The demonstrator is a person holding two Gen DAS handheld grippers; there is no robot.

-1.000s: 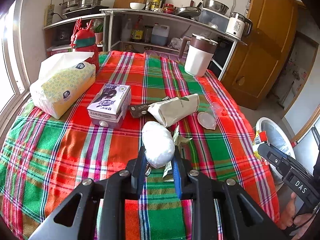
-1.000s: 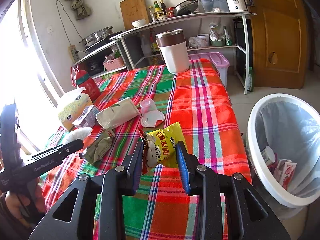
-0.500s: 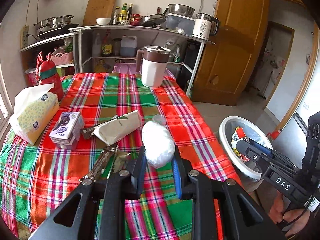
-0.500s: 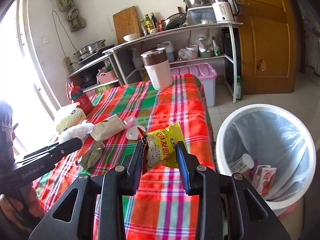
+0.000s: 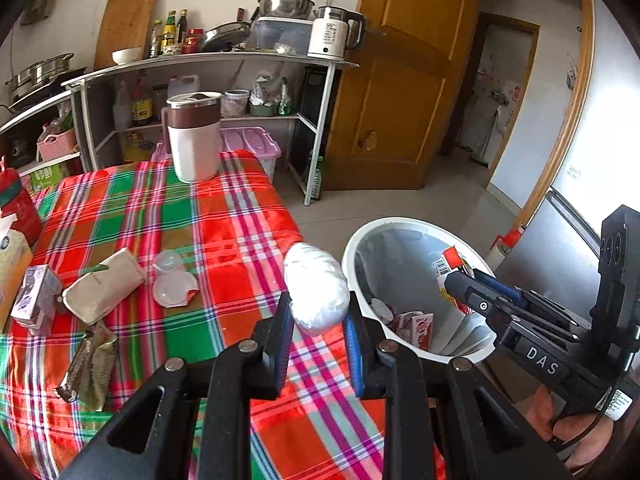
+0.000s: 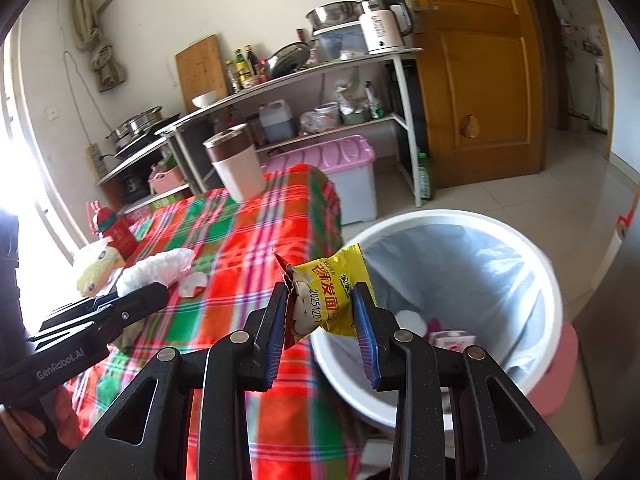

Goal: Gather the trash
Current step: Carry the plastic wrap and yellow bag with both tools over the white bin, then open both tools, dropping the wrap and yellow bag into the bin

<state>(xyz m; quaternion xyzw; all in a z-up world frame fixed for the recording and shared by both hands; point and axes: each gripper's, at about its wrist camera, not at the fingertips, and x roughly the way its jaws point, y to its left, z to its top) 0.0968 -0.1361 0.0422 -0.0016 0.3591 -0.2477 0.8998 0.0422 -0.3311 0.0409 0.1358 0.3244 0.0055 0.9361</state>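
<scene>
My left gripper (image 5: 318, 312) is shut on a white crumpled plastic wad (image 5: 316, 286) and holds it above the table's right edge, beside the white trash bin (image 5: 352, 248). My right gripper (image 6: 322, 308) is shut on a yellow snack packet (image 6: 332, 296) just over the near rim of the bin (image 6: 440, 218). The bin has a liner and holds a few cartons. In the left wrist view the right gripper (image 5: 460, 284) hangs over the bin. The left gripper with the wad (image 6: 156, 266) shows at the left of the right wrist view.
On the plaid tablecloth (image 5: 224, 216) lie a beige pouch (image 5: 104, 286), a clear plastic cup and lid (image 5: 172, 280), a brown wrapper (image 5: 90, 364), a small carton (image 5: 34, 300) and a white-brown jug (image 5: 194, 142). A shelf rack and wooden door stand behind.
Both grippers have moved right toward the bin with their loads. The right one has gone from above the table to the bin's rim; the left one from mid-table to the table's right edge.
</scene>
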